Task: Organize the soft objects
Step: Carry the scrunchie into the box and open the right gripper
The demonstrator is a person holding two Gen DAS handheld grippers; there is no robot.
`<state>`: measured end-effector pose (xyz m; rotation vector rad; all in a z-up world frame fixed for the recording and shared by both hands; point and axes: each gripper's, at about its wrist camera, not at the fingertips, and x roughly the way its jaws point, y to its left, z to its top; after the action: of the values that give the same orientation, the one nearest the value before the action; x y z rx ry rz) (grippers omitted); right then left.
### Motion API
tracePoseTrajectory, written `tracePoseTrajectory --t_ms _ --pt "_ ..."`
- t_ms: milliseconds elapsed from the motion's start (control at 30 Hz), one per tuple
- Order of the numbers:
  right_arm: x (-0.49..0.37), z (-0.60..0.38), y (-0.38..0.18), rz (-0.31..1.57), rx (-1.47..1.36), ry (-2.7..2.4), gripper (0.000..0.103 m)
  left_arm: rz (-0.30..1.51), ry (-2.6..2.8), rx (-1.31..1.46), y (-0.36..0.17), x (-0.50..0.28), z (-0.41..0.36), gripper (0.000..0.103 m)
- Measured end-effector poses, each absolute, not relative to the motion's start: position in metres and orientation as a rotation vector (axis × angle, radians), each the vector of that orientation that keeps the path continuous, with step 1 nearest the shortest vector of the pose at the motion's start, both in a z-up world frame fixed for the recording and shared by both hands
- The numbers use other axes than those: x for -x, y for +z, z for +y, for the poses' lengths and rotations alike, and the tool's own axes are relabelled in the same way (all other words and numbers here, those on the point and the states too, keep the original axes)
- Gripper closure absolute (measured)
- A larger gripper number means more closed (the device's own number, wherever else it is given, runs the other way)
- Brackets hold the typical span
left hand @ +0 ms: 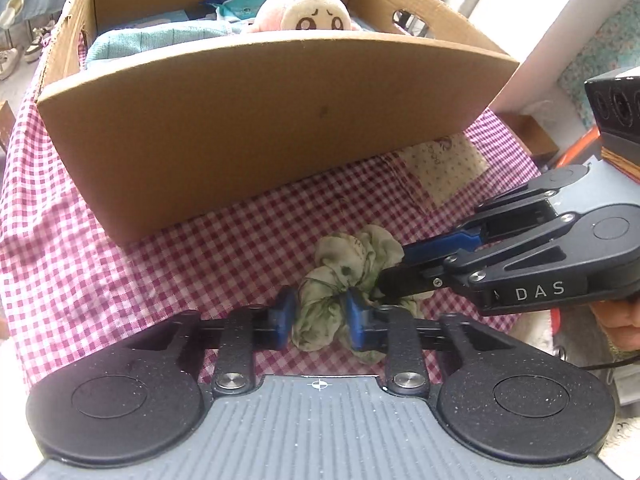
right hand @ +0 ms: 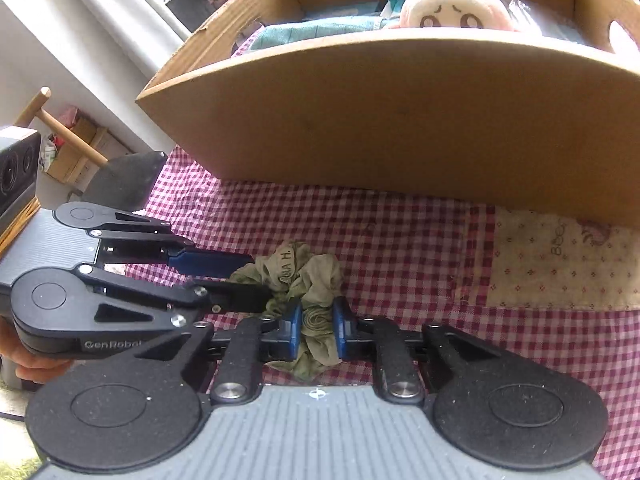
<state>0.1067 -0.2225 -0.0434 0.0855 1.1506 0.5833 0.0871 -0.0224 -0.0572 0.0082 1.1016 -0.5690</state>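
A crumpled pale green cloth [left hand: 344, 264] lies on the red checked tablecloth [left hand: 120, 272] in front of a cardboard box [left hand: 256, 136]. My left gripper [left hand: 320, 316] is shut on the near part of the cloth. My right gripper [left hand: 396, 264] comes in from the right and is shut on the same cloth. In the right wrist view the cloth [right hand: 304, 276] is pinched in my right gripper [right hand: 316, 324], with the left gripper [right hand: 256, 276] on its left side. The box [right hand: 400, 120] holds a pink plush toy [left hand: 304, 12], which also shows in the right wrist view [right hand: 452, 8], and folded teal fabric [left hand: 152, 40].
A beige dotted patch [right hand: 560, 264] is sewn into the tablecloth to the right. A white wall or post [right hand: 80, 40] and a wooden rack [right hand: 60, 128] stand beyond the table's left edge. Shoes [left hand: 12, 56] lie on the floor far left.
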Motion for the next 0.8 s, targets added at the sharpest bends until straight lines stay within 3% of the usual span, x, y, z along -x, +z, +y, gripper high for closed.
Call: tracePoseTrajectory --t_ms 67,233,567,800 --pt "-0.103 -0.224 -0.037 1.125 -0.078 0.589 0.09 1.093 -0.562 -0.004 -0.055 -0.086 -0.024 0.09" --pt "-0.087 -0.231 0.0 1.007 -0.057 0.61 0.091 1.01 -0.546 -0.005 -0.025 -0.077 -0.021 0.092" --pt "-0.083 -0.26 0.117 0.643 0.027 0.605 0.091 0.671 -0.575 -0.017 0.094 -0.072 -0.03 0.092" --pt "-0.146 -0.297 0.136 0.634 0.032 0.55 0.091 0.632 -0.627 0.016 0.122 -0.13 -0.071 0.092"
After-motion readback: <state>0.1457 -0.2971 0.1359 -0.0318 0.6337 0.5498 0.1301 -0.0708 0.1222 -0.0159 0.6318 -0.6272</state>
